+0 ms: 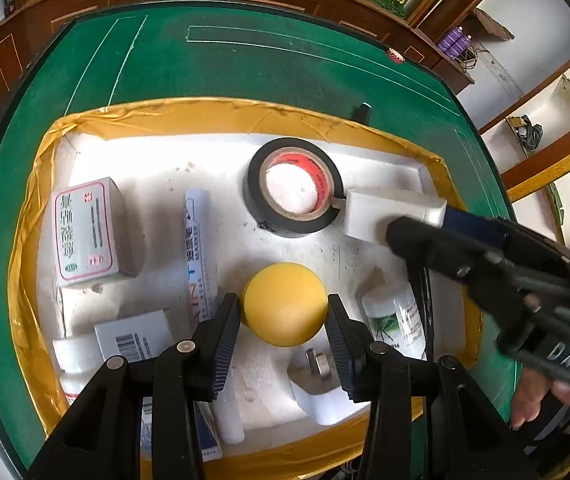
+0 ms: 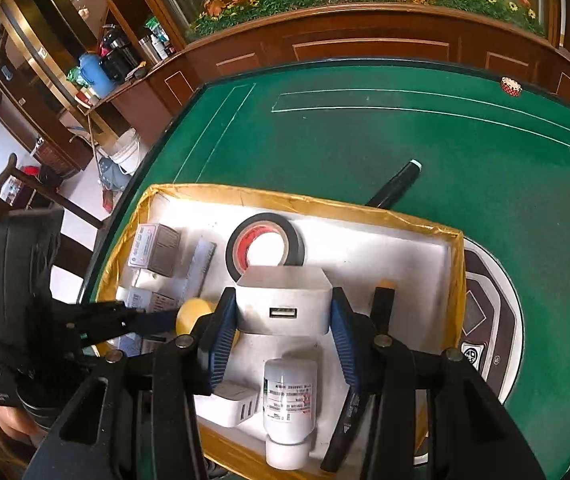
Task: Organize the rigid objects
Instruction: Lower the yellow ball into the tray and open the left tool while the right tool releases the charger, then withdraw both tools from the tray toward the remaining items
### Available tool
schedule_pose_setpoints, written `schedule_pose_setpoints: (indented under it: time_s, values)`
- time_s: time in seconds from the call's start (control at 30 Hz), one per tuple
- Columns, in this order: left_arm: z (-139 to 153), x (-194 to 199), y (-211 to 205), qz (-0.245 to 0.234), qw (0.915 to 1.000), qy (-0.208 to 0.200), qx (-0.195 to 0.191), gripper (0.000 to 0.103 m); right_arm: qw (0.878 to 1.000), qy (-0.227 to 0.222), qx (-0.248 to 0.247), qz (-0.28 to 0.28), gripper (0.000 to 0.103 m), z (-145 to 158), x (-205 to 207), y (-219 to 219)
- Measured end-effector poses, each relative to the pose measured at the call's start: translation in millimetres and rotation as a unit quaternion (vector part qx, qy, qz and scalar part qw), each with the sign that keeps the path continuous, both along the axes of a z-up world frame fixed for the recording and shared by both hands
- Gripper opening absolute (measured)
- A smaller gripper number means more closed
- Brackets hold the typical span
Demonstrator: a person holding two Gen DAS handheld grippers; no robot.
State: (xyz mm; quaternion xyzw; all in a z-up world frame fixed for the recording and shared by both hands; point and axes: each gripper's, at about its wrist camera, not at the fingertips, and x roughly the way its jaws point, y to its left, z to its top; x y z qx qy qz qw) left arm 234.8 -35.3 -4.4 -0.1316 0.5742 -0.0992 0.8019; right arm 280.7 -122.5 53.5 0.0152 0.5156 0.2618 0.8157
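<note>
A white foam tray (image 1: 157,152) edged with gold tape sits on the green table. My left gripper (image 1: 284,320) is shut on a yellow ball (image 1: 285,300) just above the tray floor. My right gripper (image 2: 284,312) is shut on a white USB charger block (image 2: 284,300), seen in the left wrist view (image 1: 381,210) next to a black tape roll (image 1: 295,186). The tray also holds a boxed medicine pack (image 1: 85,232), a paint marker (image 1: 201,248), white bottles (image 2: 289,392) and a second white charger (image 1: 321,392).
A black marker (image 2: 395,188) lies on the green table (image 2: 405,140) beyond the tray's far edge. A round control panel (image 2: 485,320) sits in the table to the tray's right. A wooden cabinet wall runs behind the table.
</note>
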Motion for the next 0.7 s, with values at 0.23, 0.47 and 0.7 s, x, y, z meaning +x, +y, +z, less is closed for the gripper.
schedule_pose_setpoints:
  time_s: [0.23, 0.47, 0.7]
  values:
    - [-0.5, -6.3, 0.3, -0.013, 0.9998, 0.005, 0.014, 0.046, 0.999, 0.022, -0.046, 0.001, 0.044, -22.9, -5.8, 4.0]
    - [2.5, -9.6, -1.6, -0.020, 0.9997, 0.005, 0.012, 0.059, 0.993, -0.001, -0.112, -0.032, 0.044, -35.9, -0.7, 2.7]
    - [17.0, -15.1, -4.5, -0.015, 0.9996, -0.006, 0.022, 0.069, 0.996, -0.006, -0.072, -0.049, 0.061, -20.0, -10.2, -9.8]
